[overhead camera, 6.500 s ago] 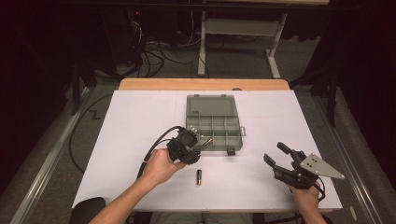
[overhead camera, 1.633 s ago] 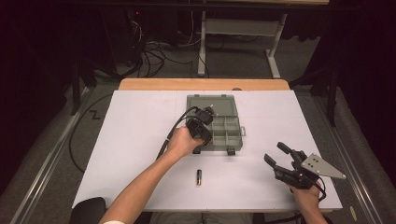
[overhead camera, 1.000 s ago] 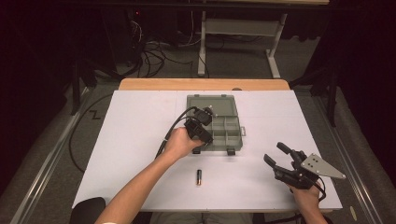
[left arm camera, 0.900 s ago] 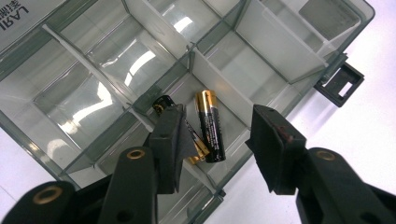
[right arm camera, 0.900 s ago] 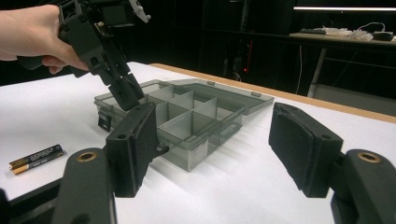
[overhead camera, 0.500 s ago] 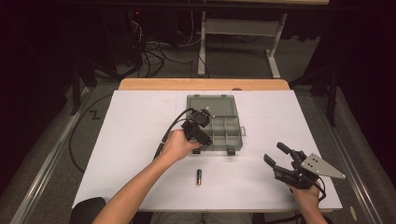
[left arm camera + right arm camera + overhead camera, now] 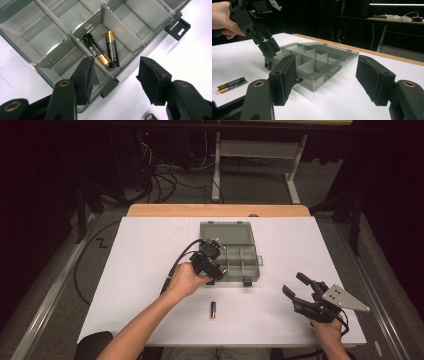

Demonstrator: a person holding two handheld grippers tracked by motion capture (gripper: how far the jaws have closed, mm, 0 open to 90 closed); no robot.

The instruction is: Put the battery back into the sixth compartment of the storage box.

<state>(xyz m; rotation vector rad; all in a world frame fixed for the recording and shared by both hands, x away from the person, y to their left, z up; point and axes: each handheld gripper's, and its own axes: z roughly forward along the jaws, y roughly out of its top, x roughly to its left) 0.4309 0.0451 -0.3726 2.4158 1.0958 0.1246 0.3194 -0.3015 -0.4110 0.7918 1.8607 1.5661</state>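
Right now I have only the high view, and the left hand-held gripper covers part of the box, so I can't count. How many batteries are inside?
Observer: Two batteries lie side by side in one compartment of the box.
Operator: Is that hand-held gripper carrying anything?
Observer: No. The left hand-held gripper has just been opening, and nothing is between its jaws.
Operator: Do the gold ends point the same way?
Observer: No. One gold end points toward the gripper, the other away from it.
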